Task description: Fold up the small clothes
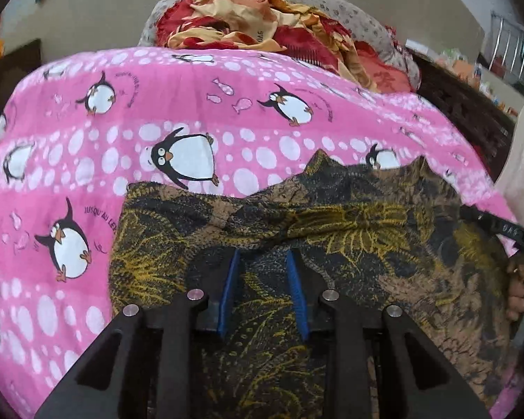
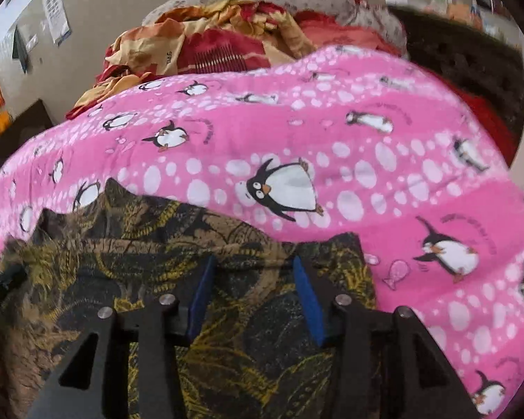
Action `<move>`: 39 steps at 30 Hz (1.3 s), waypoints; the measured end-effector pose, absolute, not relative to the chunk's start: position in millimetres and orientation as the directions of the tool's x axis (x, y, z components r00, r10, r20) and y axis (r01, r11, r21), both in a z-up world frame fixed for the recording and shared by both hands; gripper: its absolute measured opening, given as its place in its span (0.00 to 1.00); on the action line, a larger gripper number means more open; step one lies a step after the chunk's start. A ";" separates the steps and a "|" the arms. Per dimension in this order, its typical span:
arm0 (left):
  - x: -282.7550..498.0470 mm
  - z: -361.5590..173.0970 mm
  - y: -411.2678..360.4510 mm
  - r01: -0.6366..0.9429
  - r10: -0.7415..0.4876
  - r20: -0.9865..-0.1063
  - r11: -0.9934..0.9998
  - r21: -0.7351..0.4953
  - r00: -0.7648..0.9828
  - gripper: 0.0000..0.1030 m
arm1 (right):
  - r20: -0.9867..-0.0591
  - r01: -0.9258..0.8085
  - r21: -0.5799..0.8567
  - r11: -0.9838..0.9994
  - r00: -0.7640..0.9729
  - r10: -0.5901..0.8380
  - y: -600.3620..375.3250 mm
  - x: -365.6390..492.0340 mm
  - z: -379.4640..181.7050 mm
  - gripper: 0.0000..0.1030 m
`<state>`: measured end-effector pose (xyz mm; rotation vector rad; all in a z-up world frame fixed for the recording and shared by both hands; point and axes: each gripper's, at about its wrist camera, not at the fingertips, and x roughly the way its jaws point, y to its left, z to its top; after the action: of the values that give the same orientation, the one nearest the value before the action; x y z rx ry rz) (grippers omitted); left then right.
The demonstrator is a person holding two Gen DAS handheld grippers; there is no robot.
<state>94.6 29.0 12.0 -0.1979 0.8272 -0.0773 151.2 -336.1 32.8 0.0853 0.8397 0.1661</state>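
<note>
While the dark brown garment with yellow leaf print (image 1: 332, 230) is lying rumpled on the pink penguin-patterned bedsheet (image 1: 157, 104), no neat fold is showing, so most folding seems left. Both the left gripper (image 1: 263, 262) and right gripper (image 2: 253, 267) are hovering over it with jaws apart, gripping nothing

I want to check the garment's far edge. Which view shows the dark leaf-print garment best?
The left wrist view: the dark leaf-print garment shows nearly its whole spread and its wavy far edge on the pink penguin sheet. The right wrist view shows the garment too, but its left part is blurred.
</note>
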 end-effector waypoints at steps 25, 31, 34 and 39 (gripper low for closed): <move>-53.4 11.2 -27.6 0.213 -0.390 -0.680 0.919 -0.333 0.621 0.12 | -0.732 -0.404 0.046 0.914 0.609 0.306 -263.5 -35.0 49.1 0.69; -41.6 37.4 -23.8 0.127 -0.357 -0.669 0.921 -0.368 0.652 0.12 | -0.698 -0.192 0.065 0.979 0.692 0.182 -272.8 13.5 65.7 0.70; -24.7 62.7 -20.1 0.082 -0.308 -0.636 0.930 -0.358 0.708 0.12 | -0.720 -0.101 0.066 0.993 0.684 0.117 -276.0 41.5 51.0 0.70; 20.2 55.8 -15.6 0.003 -0.223 -0.675 0.950 -0.311 0.703 0.17 | -0.735 -0.129 0.021 0.991 0.670 0.103 -276.4 53.2 15.4 0.80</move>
<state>20.2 -15.6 55.8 -0.2983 0.7840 -0.1282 53.2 -276.4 15.4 -0.0332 0.8258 0.1305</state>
